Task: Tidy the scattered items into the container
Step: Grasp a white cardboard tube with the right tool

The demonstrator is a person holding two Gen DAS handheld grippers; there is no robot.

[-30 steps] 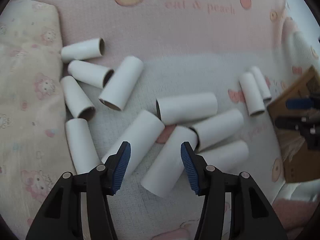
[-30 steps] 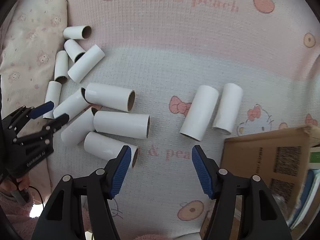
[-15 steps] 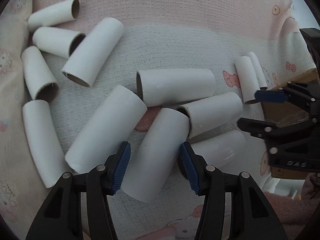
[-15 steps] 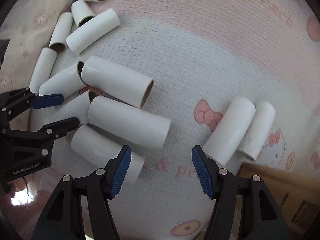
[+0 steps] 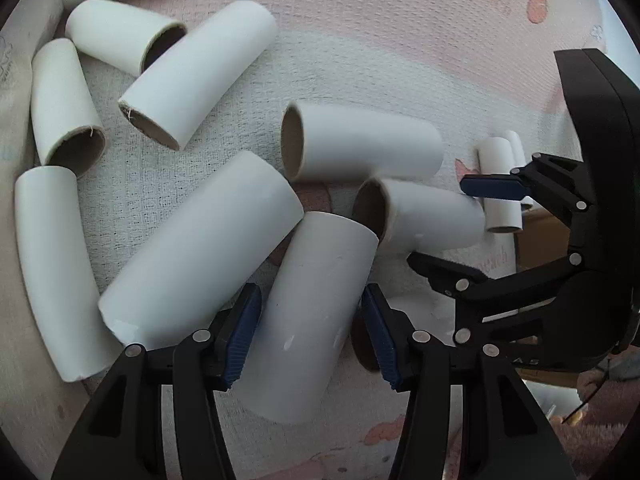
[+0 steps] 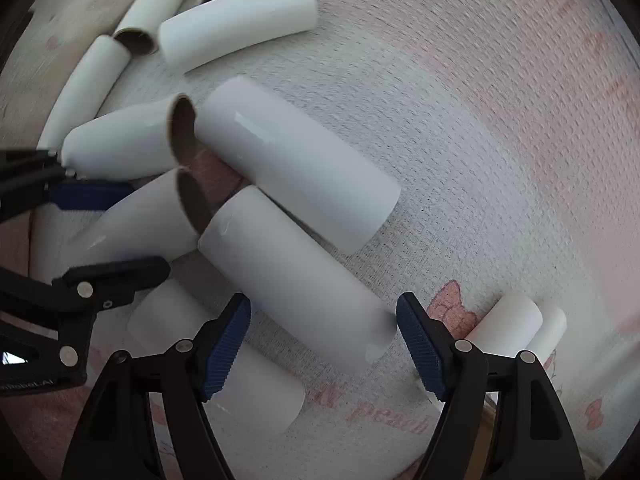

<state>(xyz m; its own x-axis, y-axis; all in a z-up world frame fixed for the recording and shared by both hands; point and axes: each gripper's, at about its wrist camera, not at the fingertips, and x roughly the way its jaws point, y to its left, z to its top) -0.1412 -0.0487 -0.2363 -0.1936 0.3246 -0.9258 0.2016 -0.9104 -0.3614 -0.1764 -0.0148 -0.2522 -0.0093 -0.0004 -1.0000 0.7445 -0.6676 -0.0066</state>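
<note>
Several white cardboard tubes lie in a loose pile on a pink and white blanket (image 5: 400, 40). My left gripper (image 5: 312, 336) points down over one tube (image 5: 316, 300); its blue pads flank the tube's sides closely without squeezing it. My right gripper (image 6: 322, 346) hangs over the neighbouring tube (image 6: 296, 276) with its jaws opening, the tube lying slantwise between the pads with room to spare. Each gripper shows in the other's view: the right gripper (image 5: 460, 228) and the left gripper (image 6: 108, 236). A brown cardboard box (image 5: 540, 228) sits partly hidden behind the right gripper.
Two more tubes (image 6: 508, 320) lie side by side near the box. Other tubes (image 5: 60, 100) are strewn at the far left against a cream patterned pillow (image 6: 40, 60). The two grippers are close together over the pile.
Both grippers have come down onto the pile, and the right one has moved from the box side over to it. The right jaws have widened. The left jaws keep the same gap.
</note>
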